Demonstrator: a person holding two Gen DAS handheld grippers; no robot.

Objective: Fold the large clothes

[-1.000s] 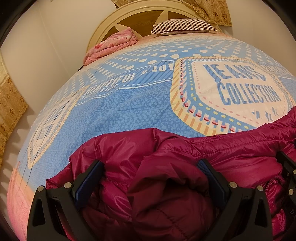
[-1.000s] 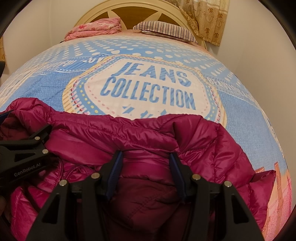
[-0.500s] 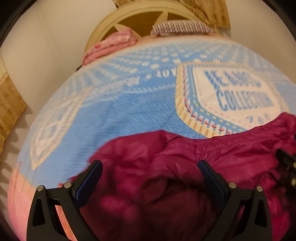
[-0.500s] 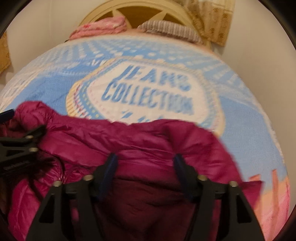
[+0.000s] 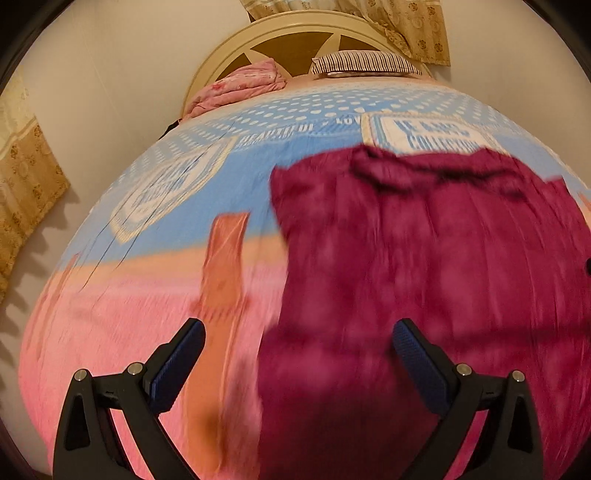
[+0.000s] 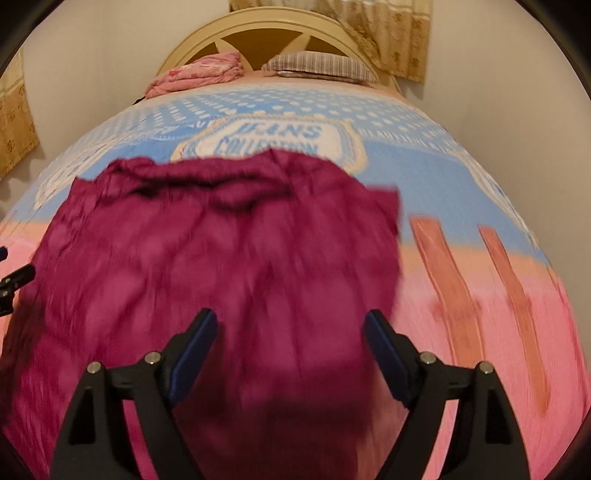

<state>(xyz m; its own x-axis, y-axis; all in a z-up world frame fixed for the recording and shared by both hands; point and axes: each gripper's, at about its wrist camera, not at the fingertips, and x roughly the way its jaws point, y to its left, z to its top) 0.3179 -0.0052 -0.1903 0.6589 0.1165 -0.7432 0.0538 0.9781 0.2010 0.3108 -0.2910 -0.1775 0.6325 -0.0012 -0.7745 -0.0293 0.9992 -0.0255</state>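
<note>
Holding: I had nothing in either gripper.
Left gripper: jaws wide apart.
Right gripper: jaws opening, pads off the cloth.
Jacket: lay spread on the bed cover.

My two wrist cameras look down my fingers, tilted over the bed toward the far headboard; both share the jacket.

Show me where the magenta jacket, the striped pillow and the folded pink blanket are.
magenta jacket (image 6: 229, 266), right wrist view, middle of its spread back.
striped pillow (image 5: 364, 63), left wrist view, centre of its top face.
folded pink blanket (image 5: 243, 86), left wrist view, middle of the bundle by the headboard.
</note>
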